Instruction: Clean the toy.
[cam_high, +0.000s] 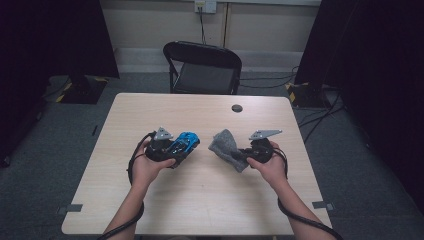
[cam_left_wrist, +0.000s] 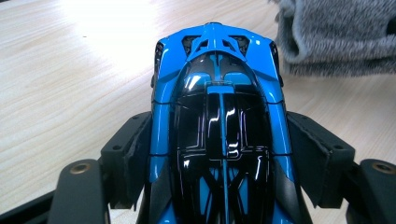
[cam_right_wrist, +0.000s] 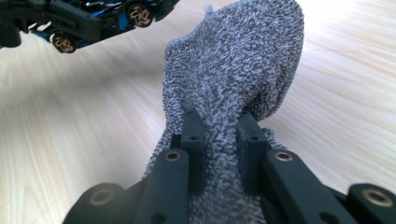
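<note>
Left gripper (cam_high: 176, 150) clamps the blue toy car (cam_high: 184, 143) by its flanks, nose pointing at the cloth, held over the table (cam_high: 150, 110) middle. Right gripper (cam_high: 243, 152) pinches a grey towel (cam_high: 226, 145) bunched between its narrowed jaws, just beside the car, looking ready for a wipe-down, I'd say.

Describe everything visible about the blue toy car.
The toy car is a glossy blue-and-black sports model, plastic by its look, with a dark canopy, a blue centre stripe and bronze-coloured wheels. The left gripper clamps its flanks between both jaws, holding it above the wooden table, pointing towards the grey cloth without touching it.
</note>
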